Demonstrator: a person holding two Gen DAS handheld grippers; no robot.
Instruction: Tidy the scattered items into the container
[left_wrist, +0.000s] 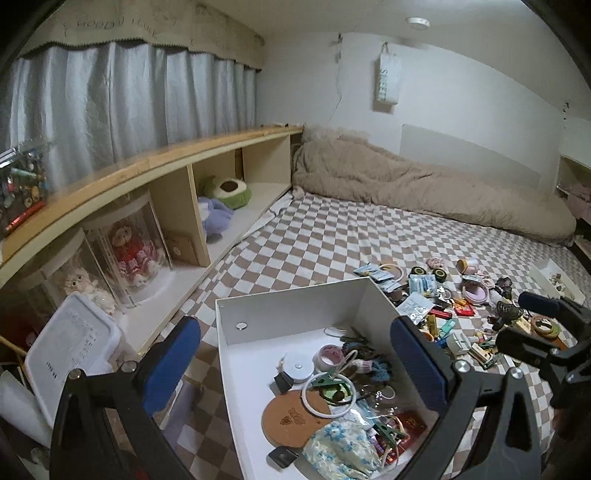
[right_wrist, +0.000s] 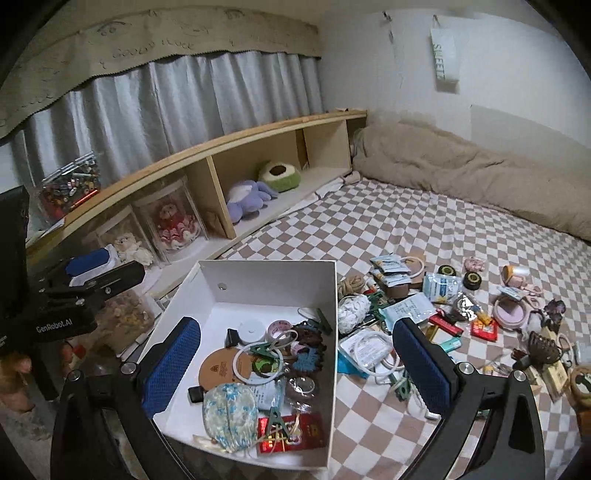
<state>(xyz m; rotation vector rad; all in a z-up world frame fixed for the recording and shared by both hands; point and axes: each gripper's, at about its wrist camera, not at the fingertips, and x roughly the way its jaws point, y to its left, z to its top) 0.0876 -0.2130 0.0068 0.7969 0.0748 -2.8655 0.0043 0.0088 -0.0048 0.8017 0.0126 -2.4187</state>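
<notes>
A white open box sits on the checkered bed and holds a cork coaster, a white ring, a floral cloth mask, a red packet and other small bits. Scattered items lie to its right: a pink compact, a packaged white cable, black tins and a dark claw clip. My left gripper hovers open over the box. My right gripper is open above the box's right wall. Neither holds anything.
A low wooden shelf runs along the left with cased dolls and plush toys. A lidded plastic tub stands left of the box. A beige duvet lies along the far wall. Bare checkered sheet stretches behind the box.
</notes>
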